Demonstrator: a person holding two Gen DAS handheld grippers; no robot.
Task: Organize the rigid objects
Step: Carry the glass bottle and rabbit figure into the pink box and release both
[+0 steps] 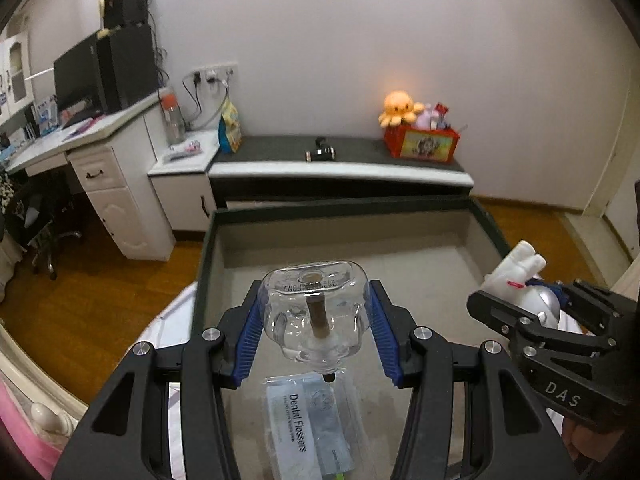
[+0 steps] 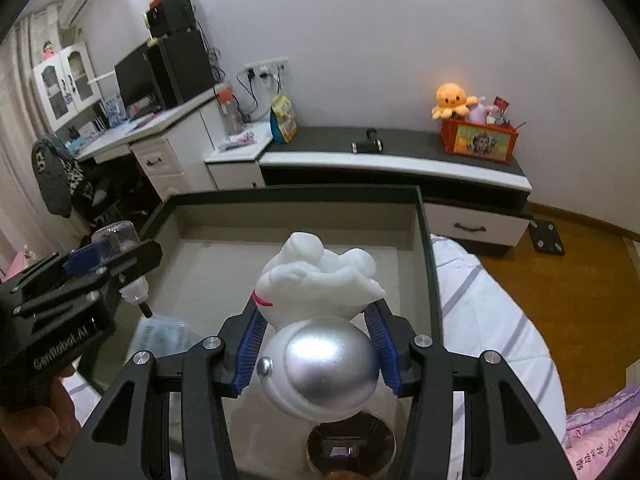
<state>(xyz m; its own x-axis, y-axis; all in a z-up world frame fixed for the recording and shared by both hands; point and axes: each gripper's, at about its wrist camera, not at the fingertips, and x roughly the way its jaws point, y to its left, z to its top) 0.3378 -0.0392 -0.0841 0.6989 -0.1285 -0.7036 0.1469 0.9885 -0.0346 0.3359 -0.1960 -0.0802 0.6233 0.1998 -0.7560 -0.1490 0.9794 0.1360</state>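
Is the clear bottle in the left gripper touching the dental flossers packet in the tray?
Apart. The left wrist view shows the clear bottle nozzle hanging above the dental flossers packet.

Dim, cool indoor light fills both fisheye views, edges bending into dark corners, glare on the silver helmet (image 2: 334, 354), furniture slightly smeared.

The tray (image 1: 340, 248) floor is found bare toward 12 o'clock, bounded by its raised dark rim. Passage at 6 o'clock is obstructed by a dental flosser packet (image 1: 308, 428) and a round gold-rimmed object (image 2: 350, 446).
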